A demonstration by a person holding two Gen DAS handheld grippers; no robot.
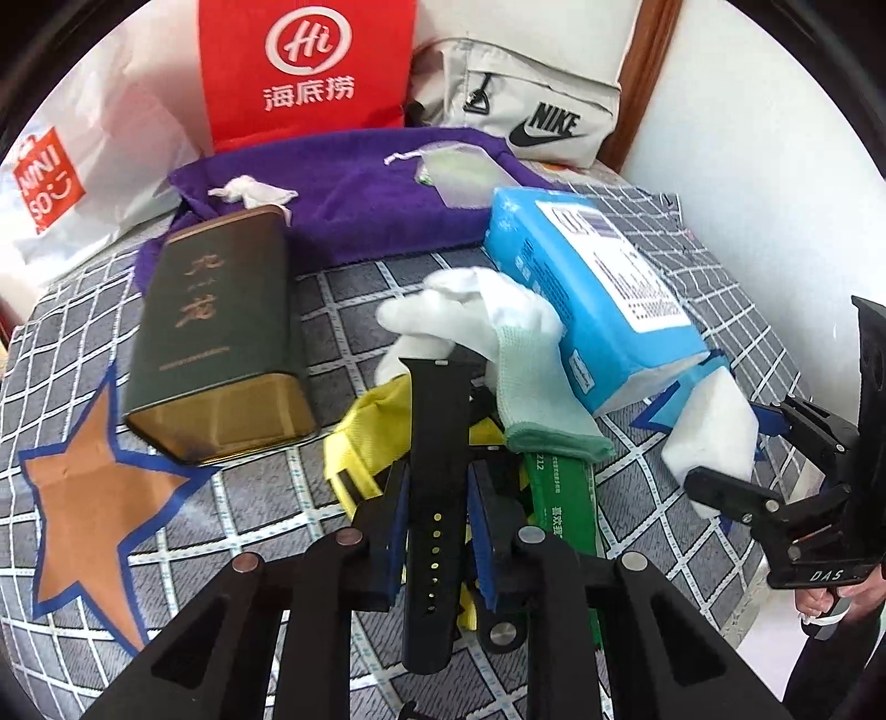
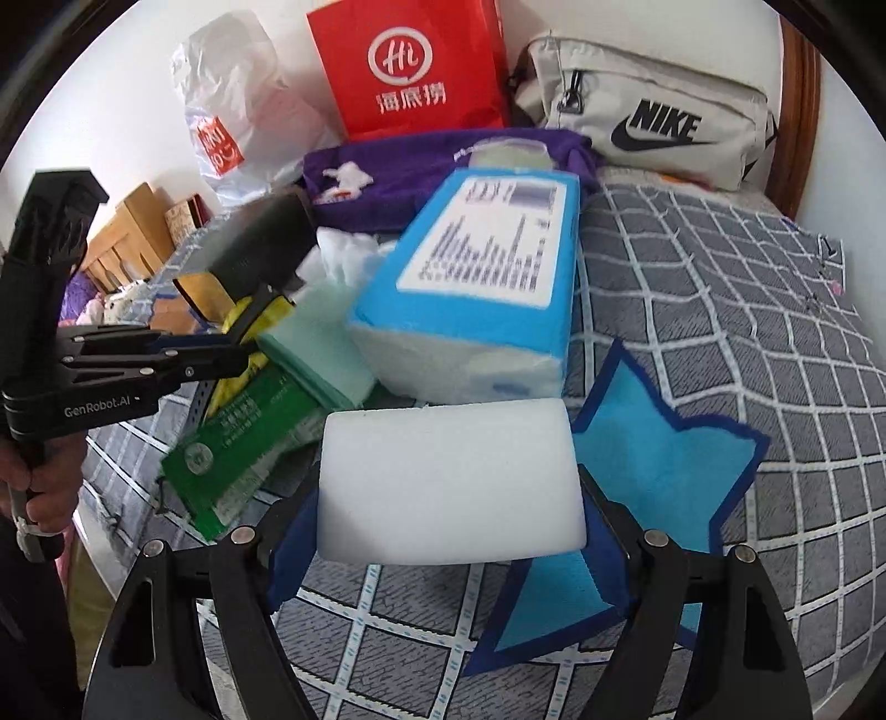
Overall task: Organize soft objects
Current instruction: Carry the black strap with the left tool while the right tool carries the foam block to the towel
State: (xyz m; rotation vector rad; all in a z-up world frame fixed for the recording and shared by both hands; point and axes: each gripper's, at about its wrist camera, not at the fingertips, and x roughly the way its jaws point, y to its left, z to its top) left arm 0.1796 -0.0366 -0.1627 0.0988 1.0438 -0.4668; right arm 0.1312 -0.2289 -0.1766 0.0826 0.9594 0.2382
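Nearest us, our left claw pinched a black watch strap over the checked bed, our right claw clamped a white sponge, with the blue tissue pack at twelve o'clock beyond and the purple towel farthest.

White wall behind, plain, evenly lit by soft daylight. Brown wooden headboard edge rises at right rear corner against wall. Bed covered in grey bedsheet with white grid lines, orange star patch with blue border near left side, blue star patch near right side. Wooden furniture far left beyond bed edge, details blurred.
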